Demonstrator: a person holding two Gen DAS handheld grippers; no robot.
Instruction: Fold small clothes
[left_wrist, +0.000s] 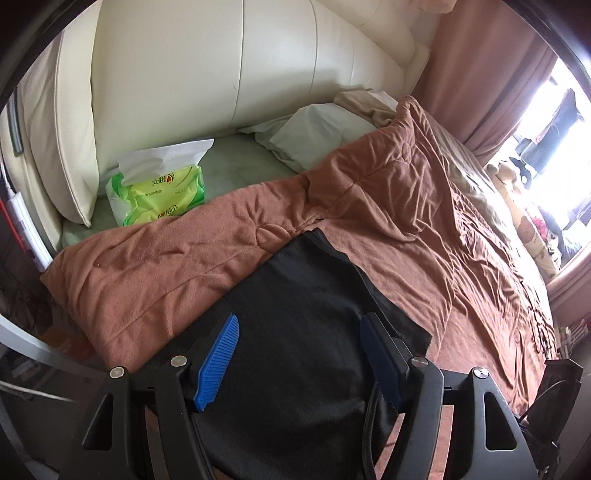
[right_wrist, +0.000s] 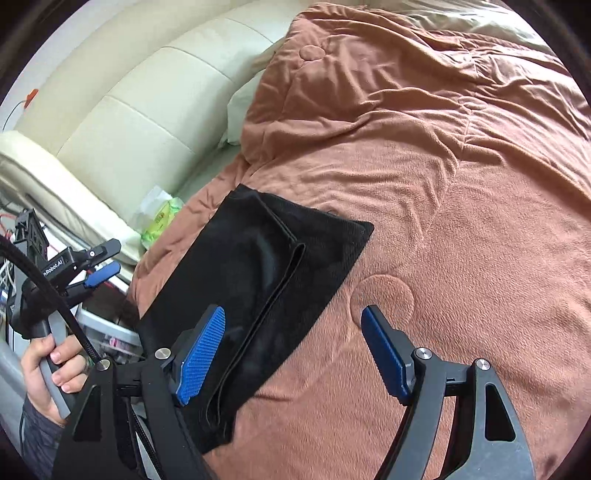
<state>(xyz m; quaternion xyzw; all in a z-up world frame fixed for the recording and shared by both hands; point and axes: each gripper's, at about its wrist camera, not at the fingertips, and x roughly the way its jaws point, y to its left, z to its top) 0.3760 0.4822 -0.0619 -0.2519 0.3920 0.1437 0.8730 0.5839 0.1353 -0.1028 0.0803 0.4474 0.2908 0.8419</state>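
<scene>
garment (right_wrist: 255, 295): I'm judging the black cloth light, soft, limp, part-folded on the bed quilt (right_wrist: 443, 184).
grip: I'm aiming at its 5 o'clock corner edge.
left tongs (left_wrist: 299, 354): gaping wide, empty.
right tongs (right_wrist: 295, 350): gaping wide, empty.

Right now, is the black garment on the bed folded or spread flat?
Folded. The black garment lies on the brown quilt with doubled layers, and a folded edge runs along its length.

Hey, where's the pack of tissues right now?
The green tissue pack sits left in the left wrist view, on the pale sheet between the cream headboard and the brown quilt's edge.
</scene>
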